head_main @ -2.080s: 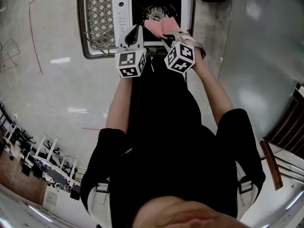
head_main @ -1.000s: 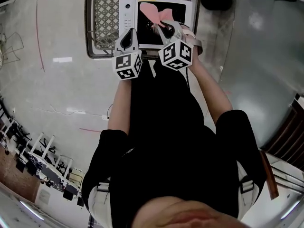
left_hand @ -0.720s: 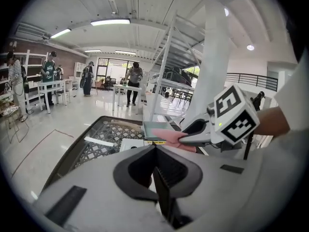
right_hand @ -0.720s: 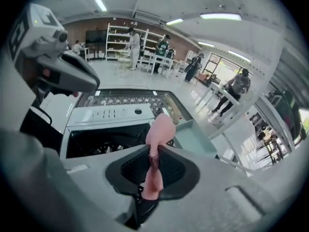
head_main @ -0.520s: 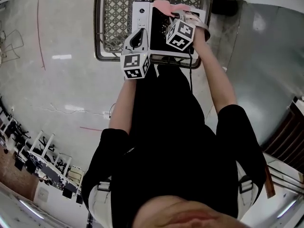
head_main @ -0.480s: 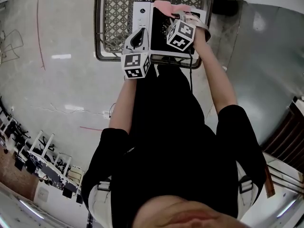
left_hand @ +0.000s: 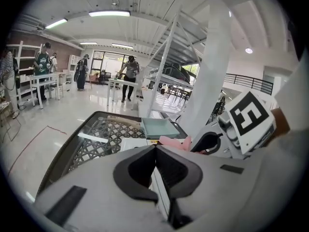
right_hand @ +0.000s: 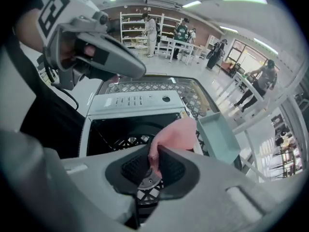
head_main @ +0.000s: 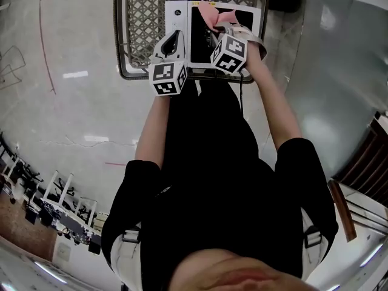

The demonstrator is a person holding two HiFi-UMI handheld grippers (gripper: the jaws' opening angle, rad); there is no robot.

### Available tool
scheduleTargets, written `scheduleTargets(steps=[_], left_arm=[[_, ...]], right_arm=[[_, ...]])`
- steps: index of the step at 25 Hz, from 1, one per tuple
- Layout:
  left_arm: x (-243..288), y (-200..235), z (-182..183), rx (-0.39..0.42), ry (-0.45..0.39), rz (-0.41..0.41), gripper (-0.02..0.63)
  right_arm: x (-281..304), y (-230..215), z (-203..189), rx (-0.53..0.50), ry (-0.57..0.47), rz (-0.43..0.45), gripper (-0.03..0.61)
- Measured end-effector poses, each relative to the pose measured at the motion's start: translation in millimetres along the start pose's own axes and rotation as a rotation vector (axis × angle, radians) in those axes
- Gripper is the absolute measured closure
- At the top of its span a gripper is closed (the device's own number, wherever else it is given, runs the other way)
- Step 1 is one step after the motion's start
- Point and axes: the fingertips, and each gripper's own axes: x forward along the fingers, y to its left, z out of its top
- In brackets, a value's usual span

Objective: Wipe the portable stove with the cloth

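The right gripper (right_hand: 153, 162) is clenched on one edge of the pink cloth (right_hand: 176, 132), just above the burner well of the portable stove (right_hand: 133, 100) on a mesh surface (head_main: 136, 29). The cloth's loose end trails toward the stove's far edge. The left gripper (left_hand: 155, 151), jaws together and empty, hovers over the stove's left-hand control strip.

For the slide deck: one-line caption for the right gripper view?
Right gripper, jaws shut on the pink cloth, over the portable stove.
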Motion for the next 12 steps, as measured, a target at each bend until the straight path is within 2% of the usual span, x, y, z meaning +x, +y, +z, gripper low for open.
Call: scheduleTargets(steps=[5, 12], left_arm=[[-3.1, -4.9, -3.6, 0.002, -0.003, 0.001, 0.614], [-11.3, -23.1, -17.3, 0.000, 0.003, 0.001, 0.614]], right_arm=[[-5.9, 25.0, -4.4, -0.021, -0.013, 0.033, 0.534], [-17.7, 66.7, -15.5, 0.006, -0.038, 0.086, 0.534]])
